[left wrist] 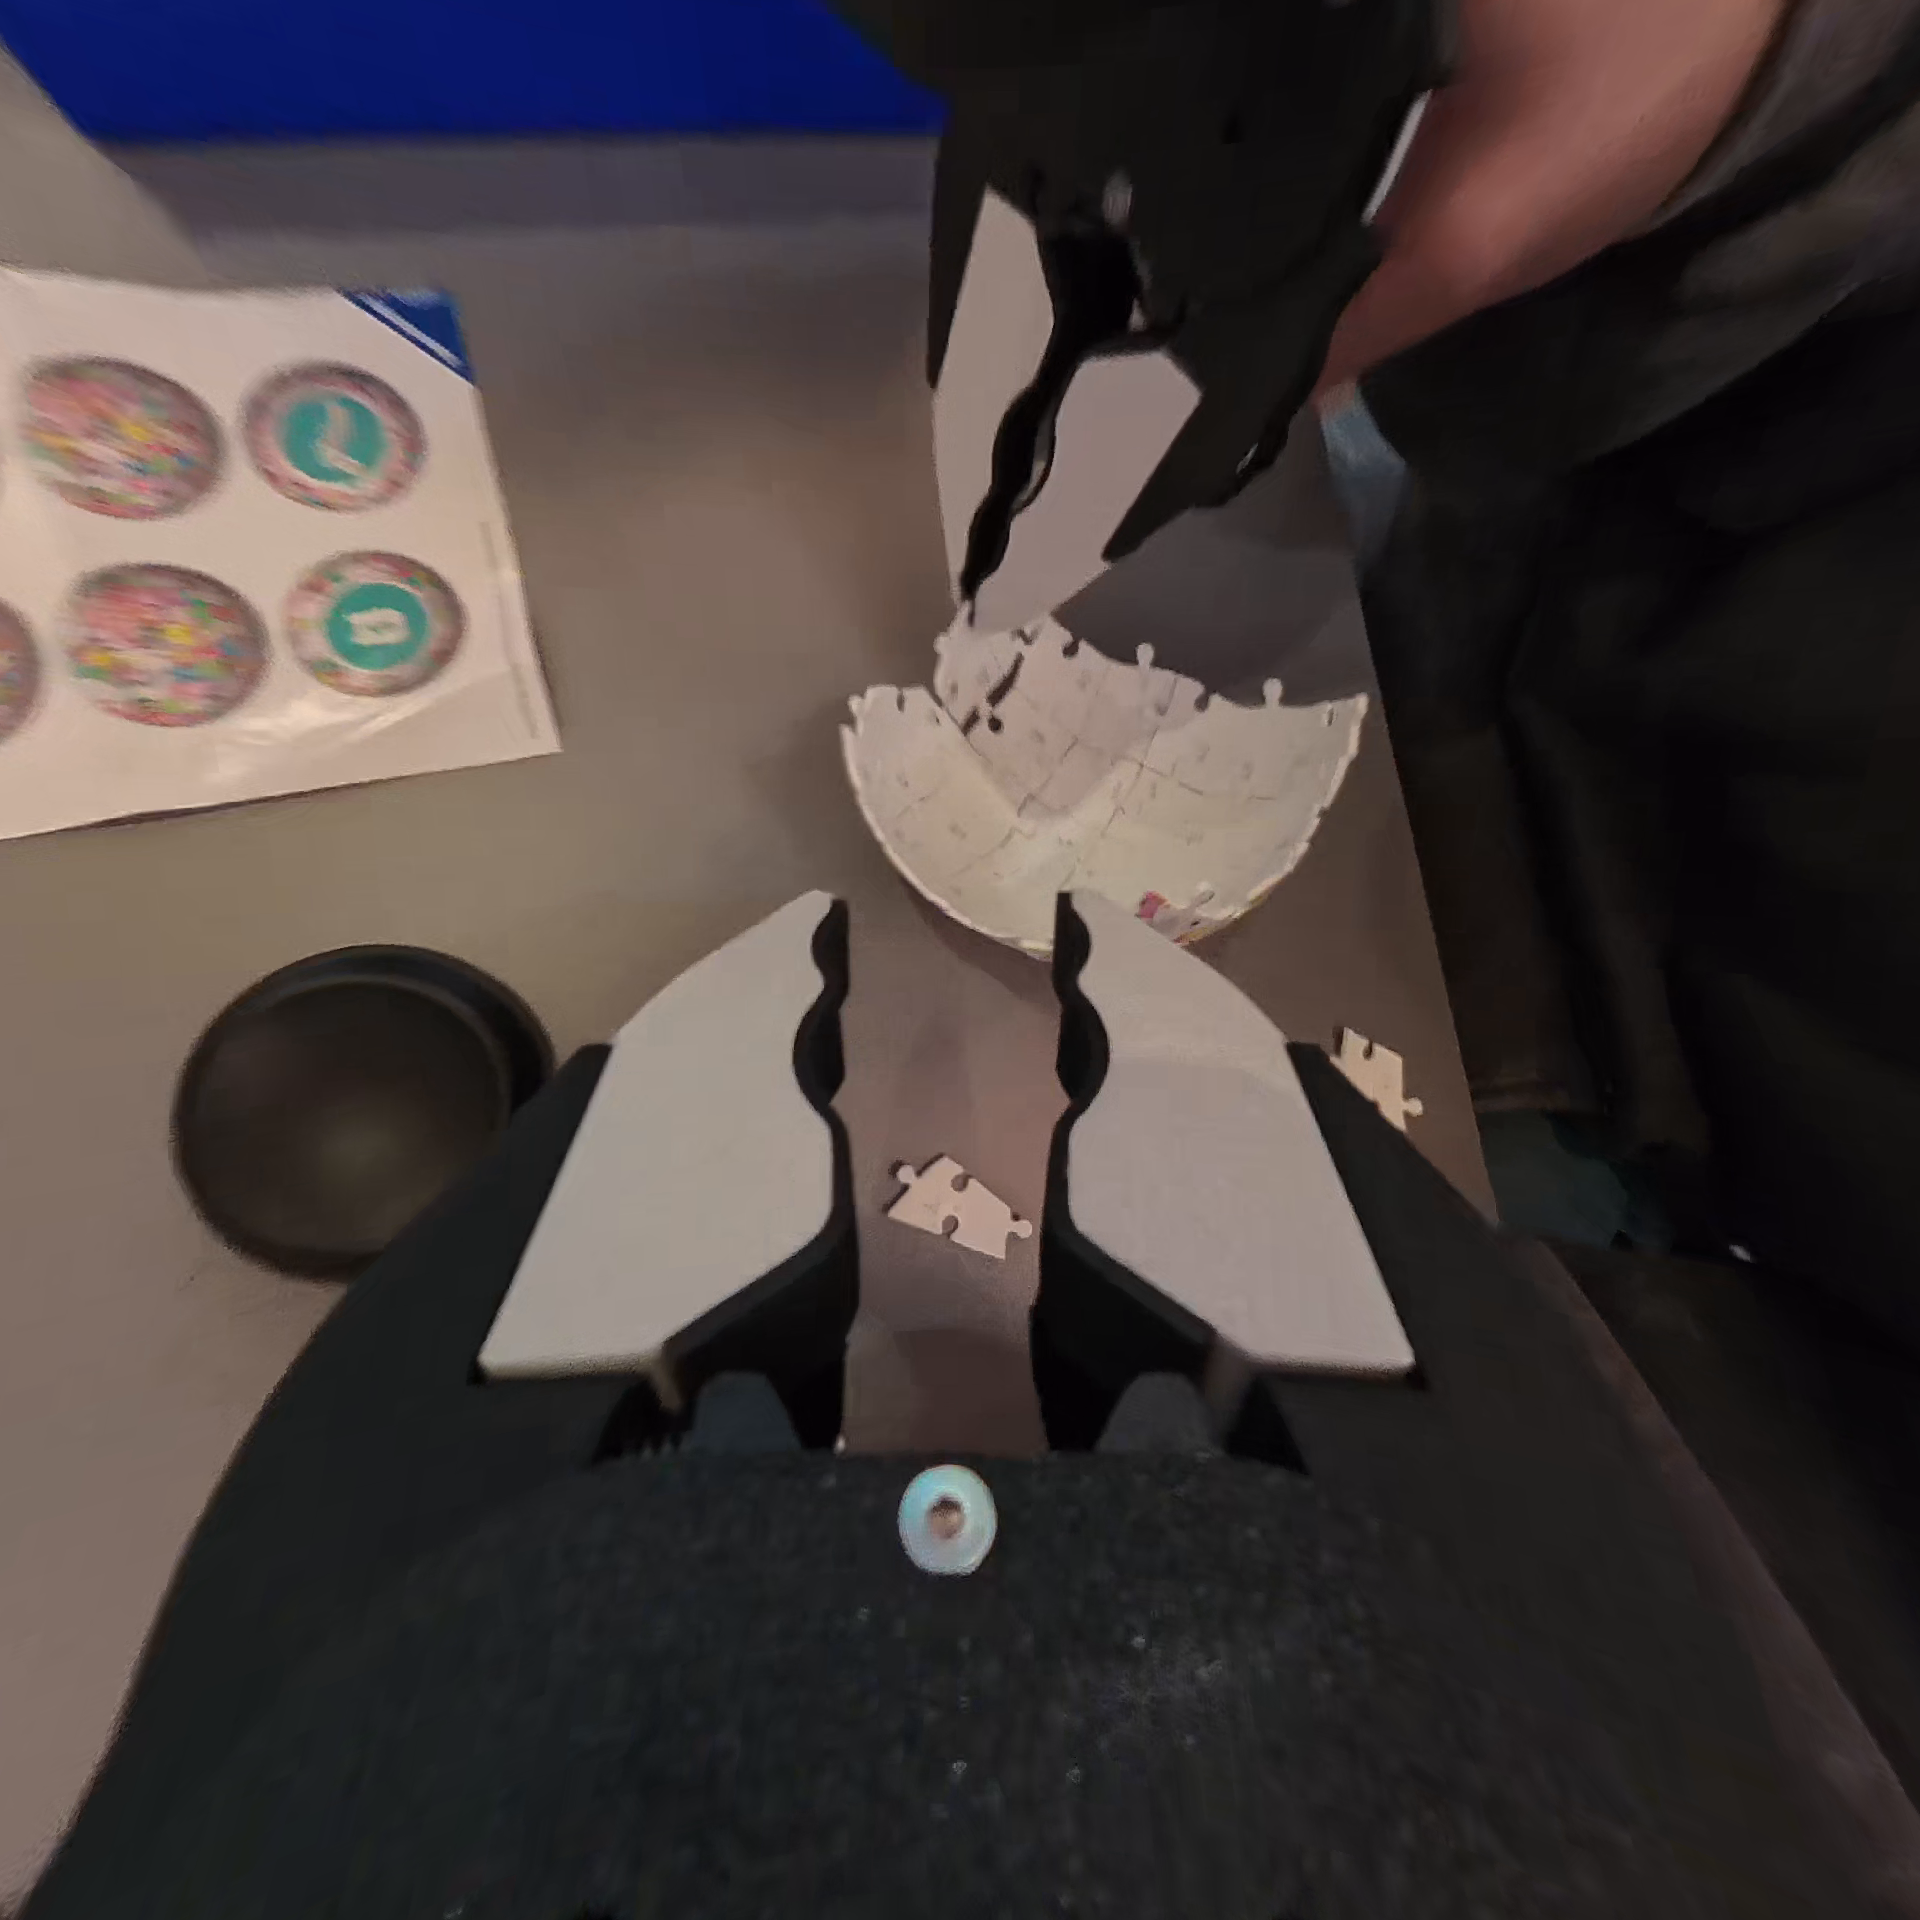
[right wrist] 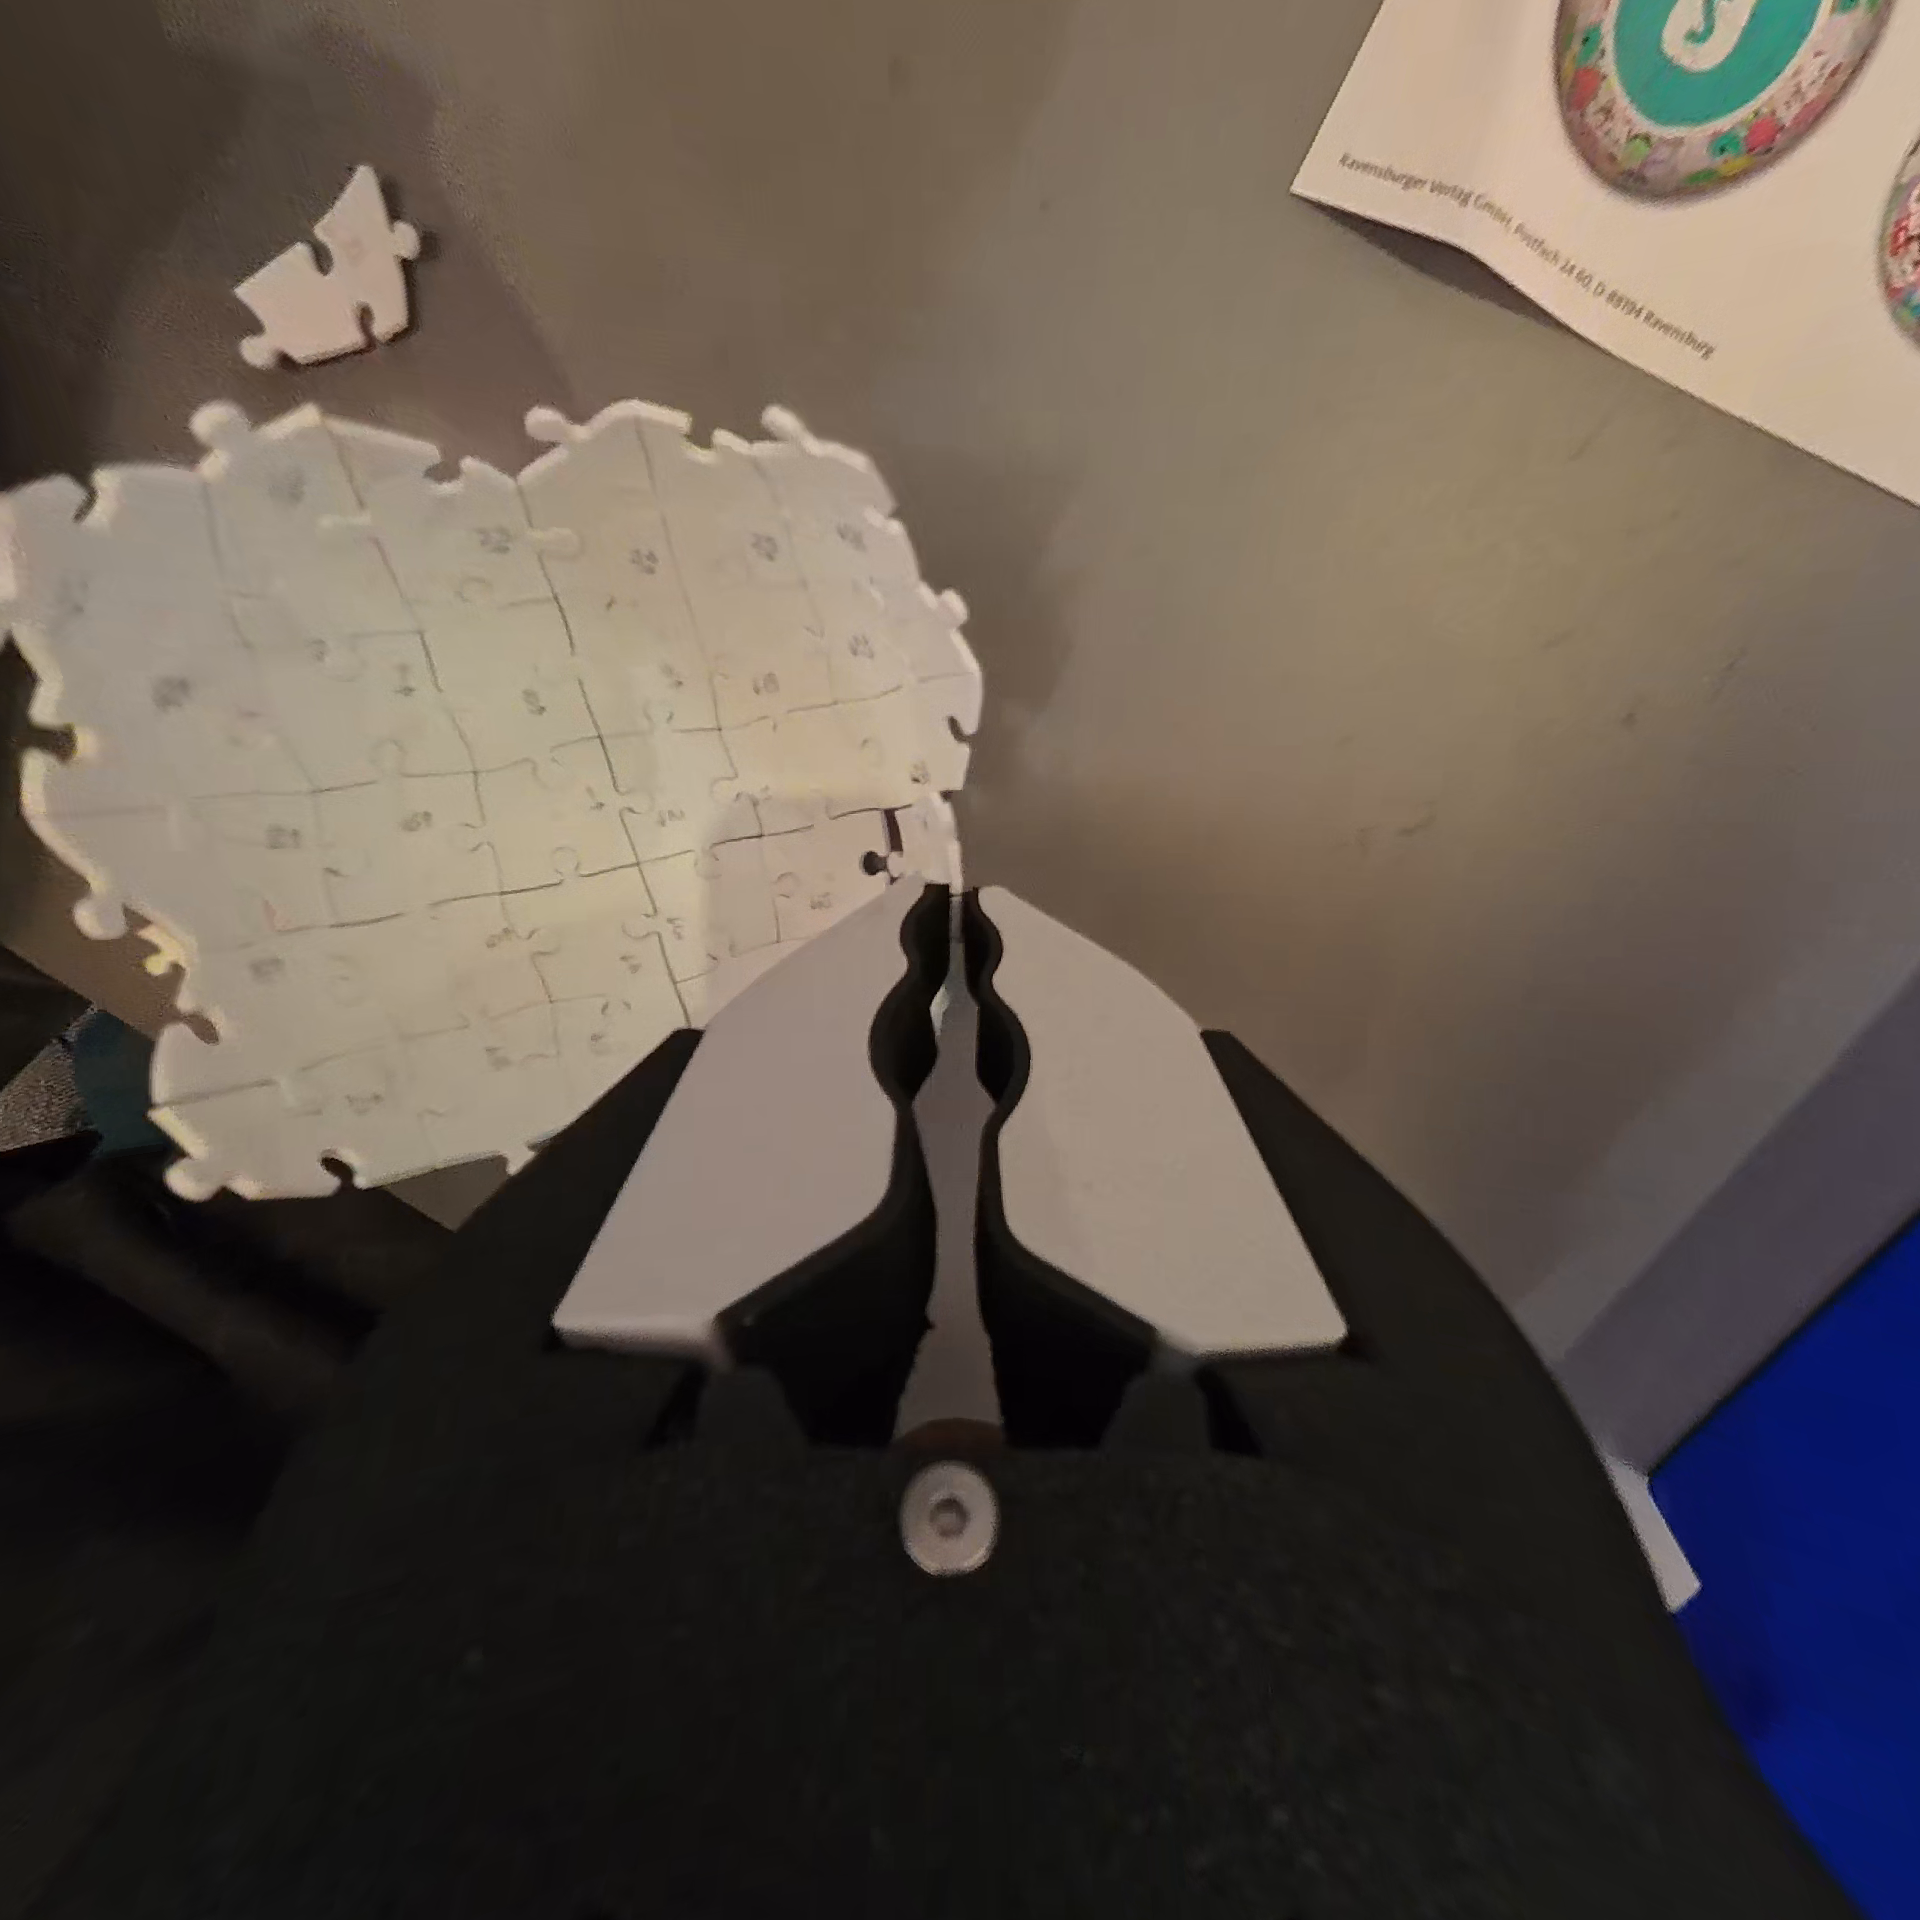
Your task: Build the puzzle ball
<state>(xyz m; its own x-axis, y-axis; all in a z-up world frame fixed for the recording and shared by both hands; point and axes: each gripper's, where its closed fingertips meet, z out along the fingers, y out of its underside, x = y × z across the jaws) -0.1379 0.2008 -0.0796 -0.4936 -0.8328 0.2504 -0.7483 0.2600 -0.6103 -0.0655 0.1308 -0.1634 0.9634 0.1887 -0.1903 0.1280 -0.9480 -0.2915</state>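
right wrist view: right gripper [right wrist: 957,891] pinches half-built puzzle ball [right wrist: 468,790] rim.

We count one half-built puzzle shell [left wrist: 1101,790], white inside up, just ahead of the left jaws. Two loose pieces: one [left wrist: 961,1205] between the left jaws, one [left wrist: 1377,1075] just right of them. One black round stand [left wrist: 353,1107] left of the jaws. One printed sheet [left wrist: 239,540] far left, four full ball pictures visible, more cut off.

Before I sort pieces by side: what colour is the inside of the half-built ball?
White, with faint grey marks; the half-built ball shows it best in the right wrist view.
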